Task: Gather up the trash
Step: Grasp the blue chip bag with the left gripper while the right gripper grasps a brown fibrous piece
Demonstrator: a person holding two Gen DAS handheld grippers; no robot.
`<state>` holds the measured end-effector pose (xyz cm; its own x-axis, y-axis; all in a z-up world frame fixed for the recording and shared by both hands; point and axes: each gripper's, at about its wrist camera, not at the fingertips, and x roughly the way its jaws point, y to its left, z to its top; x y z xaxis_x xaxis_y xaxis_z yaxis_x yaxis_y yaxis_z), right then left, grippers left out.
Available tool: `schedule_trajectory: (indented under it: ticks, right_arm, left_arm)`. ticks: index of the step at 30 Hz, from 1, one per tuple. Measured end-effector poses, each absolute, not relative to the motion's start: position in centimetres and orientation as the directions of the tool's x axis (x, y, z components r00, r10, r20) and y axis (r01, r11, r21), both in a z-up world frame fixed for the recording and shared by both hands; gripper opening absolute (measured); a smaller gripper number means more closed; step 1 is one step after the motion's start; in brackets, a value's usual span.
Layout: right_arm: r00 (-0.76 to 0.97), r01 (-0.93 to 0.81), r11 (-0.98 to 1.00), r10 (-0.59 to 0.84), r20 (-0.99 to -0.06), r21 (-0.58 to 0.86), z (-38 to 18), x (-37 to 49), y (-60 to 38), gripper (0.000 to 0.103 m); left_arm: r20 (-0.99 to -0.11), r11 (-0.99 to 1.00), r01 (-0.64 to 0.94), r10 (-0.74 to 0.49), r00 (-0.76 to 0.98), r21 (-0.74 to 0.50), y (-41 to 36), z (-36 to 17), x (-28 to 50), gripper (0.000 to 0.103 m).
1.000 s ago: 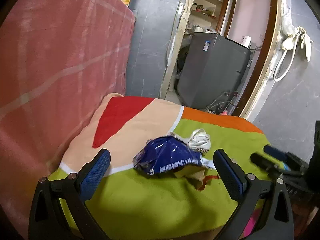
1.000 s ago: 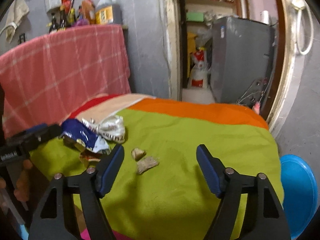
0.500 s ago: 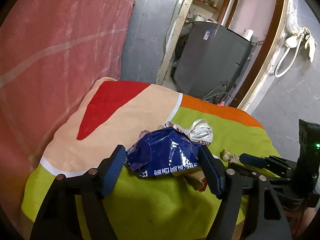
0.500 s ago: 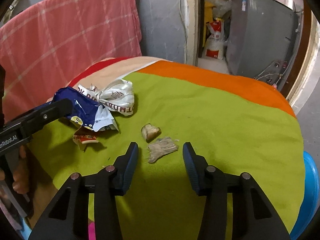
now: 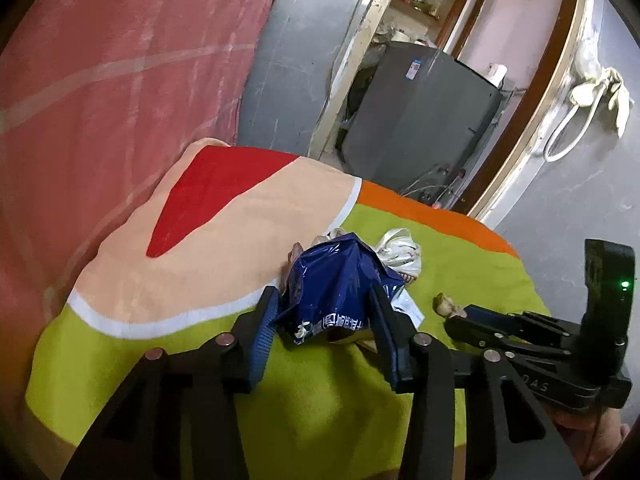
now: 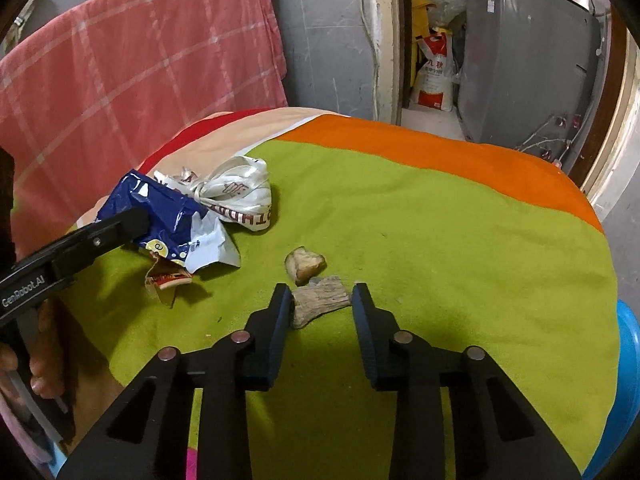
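A crumpled blue snack bag (image 5: 332,284) lies on the green part of a bright cloth (image 5: 320,412). My left gripper (image 5: 325,306) is shut on it, a finger pressing each side. A crumpled white wrapper (image 6: 240,196) lies just beyond the blue snack bag (image 6: 168,216). A torn red-and-white scrap (image 6: 168,278) lies under the bag's edge. My right gripper (image 6: 321,300) straddles a brown woody scrap (image 6: 320,298), jaws narrowed around it, with a slight gap at the right pad. A pale lump (image 6: 305,263) lies just beyond.
A pink checked cloth (image 6: 132,76) hangs at the left behind the table. A blue round bin (image 6: 626,392) sits low at the right edge. A grey appliance (image 6: 524,56) and a doorway stand behind. The left gripper's arm (image 6: 76,252) reaches in from the left.
Both grippers moved forward and down and closed in. The left one went from open to pinching the blue bag. The right one narrowed around the brown scrap.
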<state>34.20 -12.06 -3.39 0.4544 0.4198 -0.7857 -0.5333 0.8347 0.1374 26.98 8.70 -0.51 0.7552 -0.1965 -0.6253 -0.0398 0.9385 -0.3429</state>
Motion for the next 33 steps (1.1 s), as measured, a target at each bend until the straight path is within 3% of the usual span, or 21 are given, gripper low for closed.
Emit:
schedule_trajectory:
  ticks: [17,33]
  right_arm:
    - [0.472,-0.558,0.822,0.431,-0.769,0.118,-3.4,31.3,-12.2,0.028]
    - [0.573,-0.562,0.822,0.467,-0.673,0.092,-2.0,25.7,-14.3,0.027]
  left_arm:
    - [-0.600,0.915,-0.012,-0.255,0.758,-0.404,8.5,-0.2,22.3,0.021]
    - [-0.612,0.955,0.046,-0.226,0.758,-0.294,4.3,0.0,18.7,0.015]
